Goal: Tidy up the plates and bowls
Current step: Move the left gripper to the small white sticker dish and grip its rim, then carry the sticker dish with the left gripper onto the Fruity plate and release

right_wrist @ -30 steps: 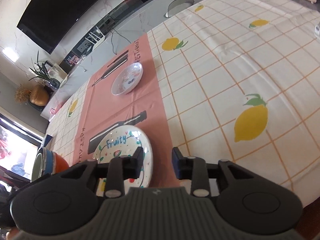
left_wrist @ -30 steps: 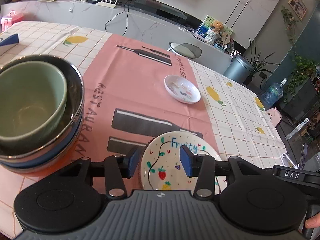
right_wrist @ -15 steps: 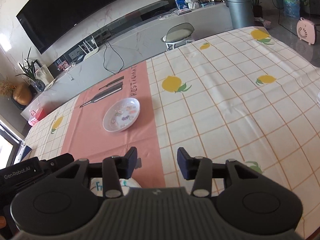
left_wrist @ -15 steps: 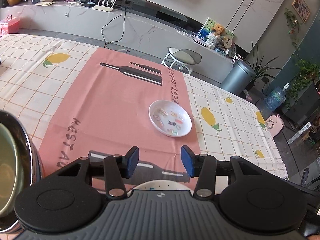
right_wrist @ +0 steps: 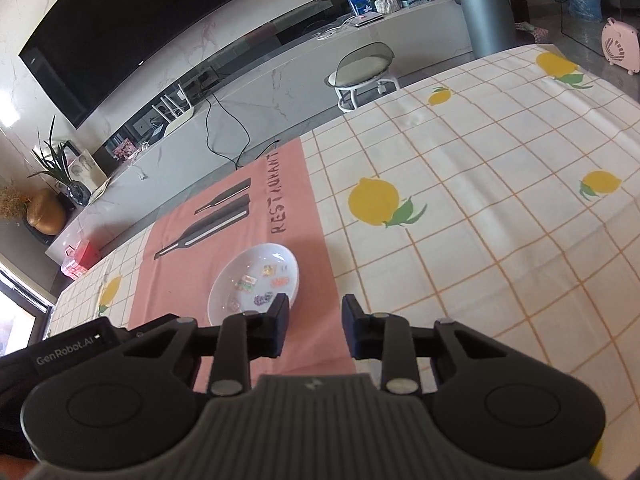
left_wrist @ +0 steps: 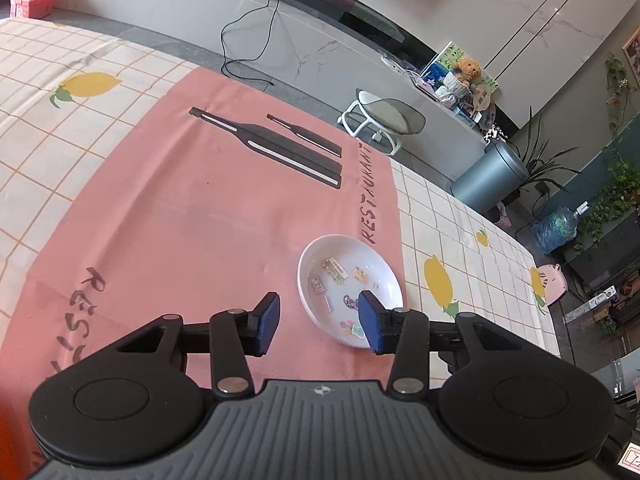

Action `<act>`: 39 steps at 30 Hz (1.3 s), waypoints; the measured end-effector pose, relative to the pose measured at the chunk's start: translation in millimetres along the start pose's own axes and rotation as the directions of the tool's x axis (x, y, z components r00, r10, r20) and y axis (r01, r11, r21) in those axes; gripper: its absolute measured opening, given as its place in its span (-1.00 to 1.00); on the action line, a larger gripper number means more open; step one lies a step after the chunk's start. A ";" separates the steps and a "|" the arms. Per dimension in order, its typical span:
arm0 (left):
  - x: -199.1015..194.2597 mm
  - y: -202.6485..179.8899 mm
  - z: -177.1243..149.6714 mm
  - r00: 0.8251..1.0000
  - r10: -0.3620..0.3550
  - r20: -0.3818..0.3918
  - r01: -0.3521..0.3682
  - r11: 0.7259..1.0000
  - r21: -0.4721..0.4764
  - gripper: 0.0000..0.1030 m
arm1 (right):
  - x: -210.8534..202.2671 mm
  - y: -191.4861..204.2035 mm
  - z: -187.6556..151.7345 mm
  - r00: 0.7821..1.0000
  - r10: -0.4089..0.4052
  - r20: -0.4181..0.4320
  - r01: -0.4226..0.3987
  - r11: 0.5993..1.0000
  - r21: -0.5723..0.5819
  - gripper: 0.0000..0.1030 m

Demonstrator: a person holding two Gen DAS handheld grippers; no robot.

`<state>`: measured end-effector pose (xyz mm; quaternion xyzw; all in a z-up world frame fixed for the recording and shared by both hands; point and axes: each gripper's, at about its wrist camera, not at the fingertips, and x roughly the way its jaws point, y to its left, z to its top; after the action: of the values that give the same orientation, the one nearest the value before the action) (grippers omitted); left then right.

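Note:
A small white dish (left_wrist: 346, 280) with coloured sticker prints sits on the pink placemat (left_wrist: 208, 216), near its right edge. My left gripper (left_wrist: 318, 322) is open and empty, above the mat, with its right finger over the dish's near rim. In the right wrist view the same dish (right_wrist: 256, 278) lies just ahead and left of my right gripper (right_wrist: 314, 326), which is open and empty. The left gripper's body (right_wrist: 68, 354) shows at the lower left of that view. The "Fruity" plate and the bowl stack are out of view.
The table wears a checked lemon-print cloth (right_wrist: 480, 216). Beyond the far edge stand a stool (left_wrist: 380, 114), a grey bin (left_wrist: 490, 176) and a long marble TV bench (right_wrist: 280, 80). A pink box (left_wrist: 32, 0) sits far left.
Both grippers have moved forward over the table toward the white dish. The "Fruity" plate and the stacked bowls have dropped out of view. Both grippers stay open.

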<state>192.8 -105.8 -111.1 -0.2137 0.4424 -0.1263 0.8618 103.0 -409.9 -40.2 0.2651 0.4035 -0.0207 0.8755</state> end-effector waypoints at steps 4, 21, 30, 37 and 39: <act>17.0 6.1 5.4 1.000 0.005 -0.015 -0.005 1.000 -0.028 -0.15 | 26.2 4.0 5.4 0.999 0.013 -0.032 -0.013 1.000 0.009 -0.64; 37.9 7.5 2.9 1.000 0.017 -0.021 -0.017 1.000 0.017 -0.89 | 65.5 -7.1 2.7 0.993 0.081 -0.088 -0.071 0.991 0.113 -0.93; 14.9 4.6 -0.6 1.000 0.002 -0.007 -0.002 1.000 0.024 -0.92 | 45.9 -0.6 1.3 0.994 0.084 -0.073 -0.077 0.993 0.091 -0.95; -22.8 -0.8 -13.1 1.000 0.009 -0.006 -0.008 0.999 0.045 -0.93 | 9.9 13.0 -7.8 0.994 0.068 -0.082 -0.066 0.997 0.026 -0.95; -35.2 -1.6 -18.1 1.000 0.012 -0.007 -0.012 0.999 0.047 -0.93 | -1.8 16.1 -12.6 0.994 0.065 -0.086 -0.064 0.998 0.013 -0.95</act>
<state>157.8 -97.6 -94.8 -0.1903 0.4437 -0.1322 0.8657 97.1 -390.4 -38.4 0.2831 0.4320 0.0171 0.8561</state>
